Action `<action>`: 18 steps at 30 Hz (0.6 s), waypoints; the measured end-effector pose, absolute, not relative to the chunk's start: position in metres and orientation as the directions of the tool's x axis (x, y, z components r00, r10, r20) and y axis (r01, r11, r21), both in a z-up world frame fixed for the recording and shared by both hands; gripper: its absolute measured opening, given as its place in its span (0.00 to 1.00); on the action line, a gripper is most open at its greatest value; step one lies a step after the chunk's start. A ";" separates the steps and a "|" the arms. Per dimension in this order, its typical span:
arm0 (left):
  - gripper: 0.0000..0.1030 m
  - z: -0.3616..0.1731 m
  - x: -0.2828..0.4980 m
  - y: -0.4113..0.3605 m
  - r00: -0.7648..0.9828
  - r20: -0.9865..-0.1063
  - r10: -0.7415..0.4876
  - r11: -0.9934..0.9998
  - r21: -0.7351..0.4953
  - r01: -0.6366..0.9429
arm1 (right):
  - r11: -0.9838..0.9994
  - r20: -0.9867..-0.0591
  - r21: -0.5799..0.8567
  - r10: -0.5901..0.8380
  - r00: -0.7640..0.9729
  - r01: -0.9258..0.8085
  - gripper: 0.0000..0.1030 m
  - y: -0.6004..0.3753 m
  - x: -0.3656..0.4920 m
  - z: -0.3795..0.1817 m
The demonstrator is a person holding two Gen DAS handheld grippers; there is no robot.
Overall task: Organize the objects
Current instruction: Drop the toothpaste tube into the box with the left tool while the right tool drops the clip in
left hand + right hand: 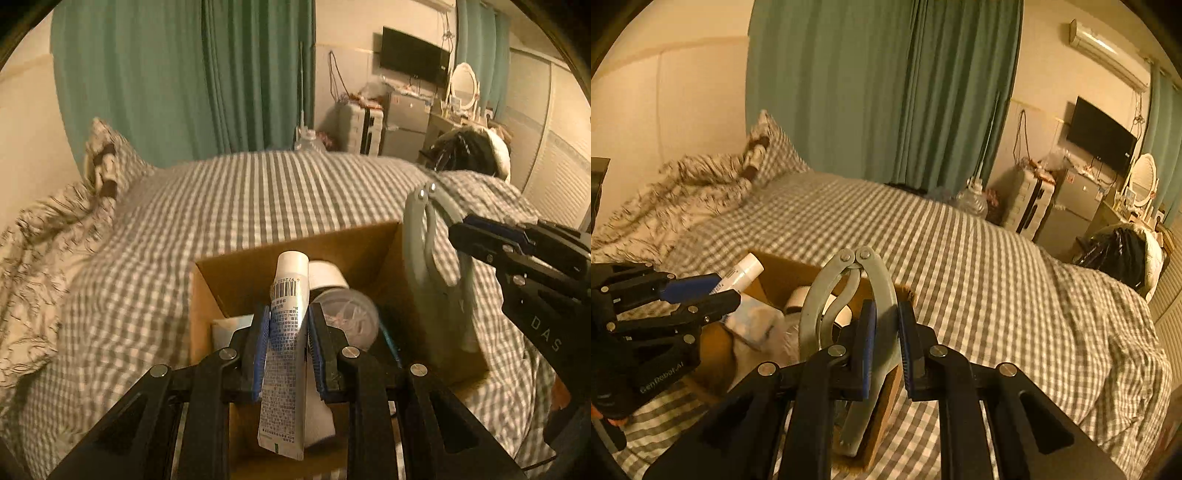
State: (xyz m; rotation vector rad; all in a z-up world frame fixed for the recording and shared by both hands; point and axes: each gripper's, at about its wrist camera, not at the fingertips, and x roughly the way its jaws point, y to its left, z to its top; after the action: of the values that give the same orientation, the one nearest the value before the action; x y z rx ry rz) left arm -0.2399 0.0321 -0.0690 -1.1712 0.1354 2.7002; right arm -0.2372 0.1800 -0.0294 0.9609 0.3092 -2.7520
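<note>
An open cardboard box sits on the checked bed; it also shows in the right wrist view. My left gripper is shut on a white tube with a barcode, held upright over the box; the tube also shows in the right wrist view. My right gripper is shut on grey metal pliers, held over the box's right edge; the pliers and the right gripper show in the left wrist view. Inside the box lie a tape roll and a clear round container.
The bed carries a checked cover, a pillow and a patterned blanket at the left. A black bag sits past the bed's far right corner. Green curtains, a suitcase, cabinets and a TV stand behind.
</note>
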 end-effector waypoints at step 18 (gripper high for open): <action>0.74 -0.044 -0.229 0.029 -0.698 -0.694 0.179 -0.978 -0.050 -0.201 | -0.975 -0.564 -0.045 -0.154 -0.811 0.216 0.50 0.198 -0.220 -0.003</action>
State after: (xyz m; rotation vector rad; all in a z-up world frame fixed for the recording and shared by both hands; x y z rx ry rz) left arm -0.2288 0.0292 -0.0440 -1.1060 0.0431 2.7182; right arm -0.2199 0.1983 -0.0032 0.8619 0.1589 -2.8130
